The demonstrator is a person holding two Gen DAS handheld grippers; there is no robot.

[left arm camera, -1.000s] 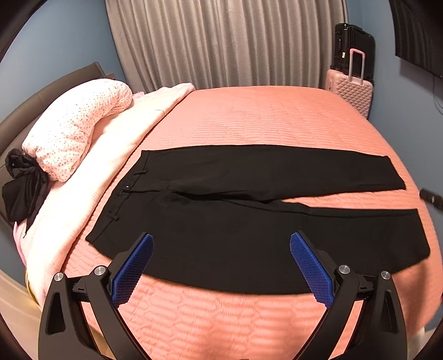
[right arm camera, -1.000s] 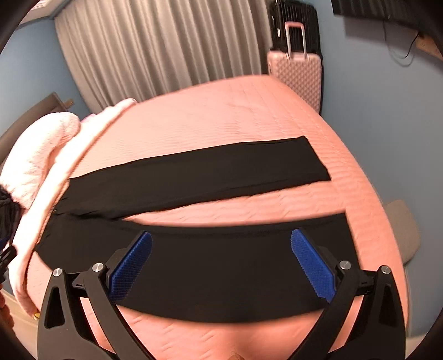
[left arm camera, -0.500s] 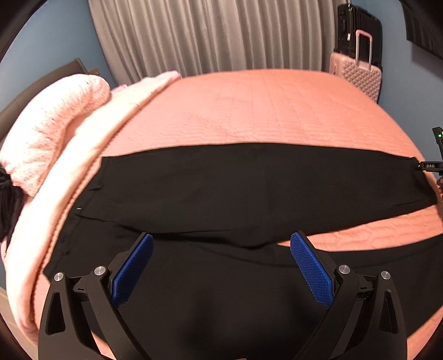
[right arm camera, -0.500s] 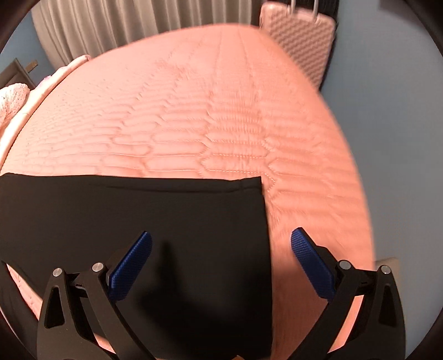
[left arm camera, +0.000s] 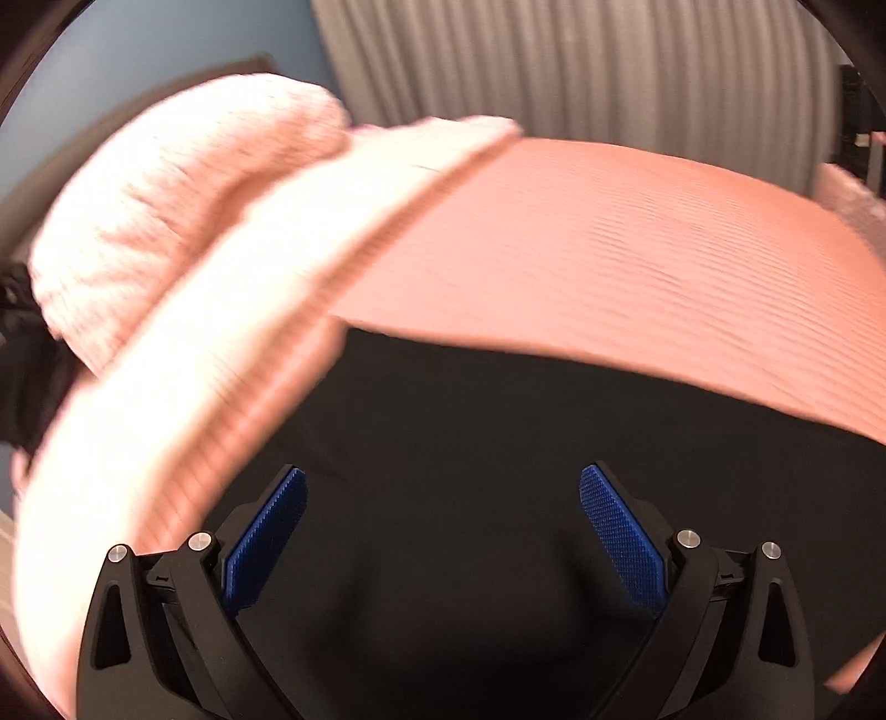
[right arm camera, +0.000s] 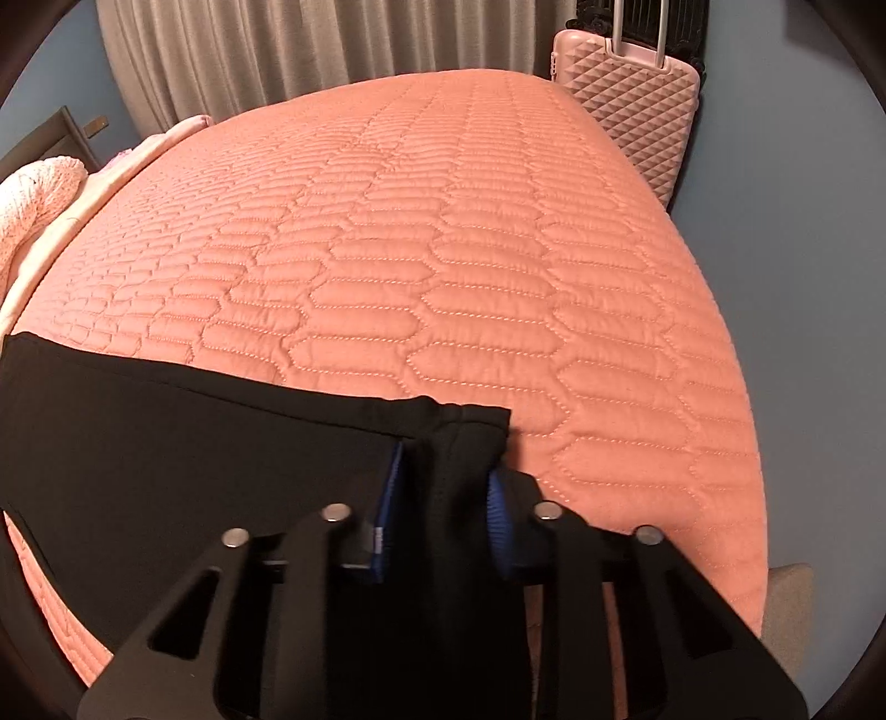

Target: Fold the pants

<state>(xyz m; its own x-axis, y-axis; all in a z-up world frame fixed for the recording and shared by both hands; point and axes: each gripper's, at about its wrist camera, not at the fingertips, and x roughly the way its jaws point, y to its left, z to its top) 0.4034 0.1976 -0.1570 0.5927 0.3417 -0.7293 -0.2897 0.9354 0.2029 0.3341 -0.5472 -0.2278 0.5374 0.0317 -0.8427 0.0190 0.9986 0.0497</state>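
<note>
Black pants (left arm camera: pixel 498 443) lie flat on the salmon quilted bed (left arm camera: pixel 637 249). In the left wrist view my left gripper (left arm camera: pixel 443 498) is open, low over the waist end of the pants, close to the pale pink blanket; the view is blurred. In the right wrist view my right gripper (right arm camera: pixel 446 487) is shut on the hem end of a pant leg (right arm camera: pixel 465 437), and the cloth bunches up between the blue pads (right arm camera: pixel 390 498). The rest of that leg (right arm camera: pixel 166 443) stretches away to the left on the bed (right arm camera: pixel 470 249).
A pale pink blanket (left arm camera: pixel 183 360) and a speckled pillow (left arm camera: pixel 166 210) lie along the bed's left side. A pink suitcase (right arm camera: pixel 637 111) stands by the far right corner. Grey curtains (right arm camera: pixel 277 50) hang behind. The bed's right edge drops to the floor (right arm camera: pixel 792 609).
My right gripper has closed on the leg hem, which it hovered over open before. My left gripper has swung left and down toward the waist end, still open.
</note>
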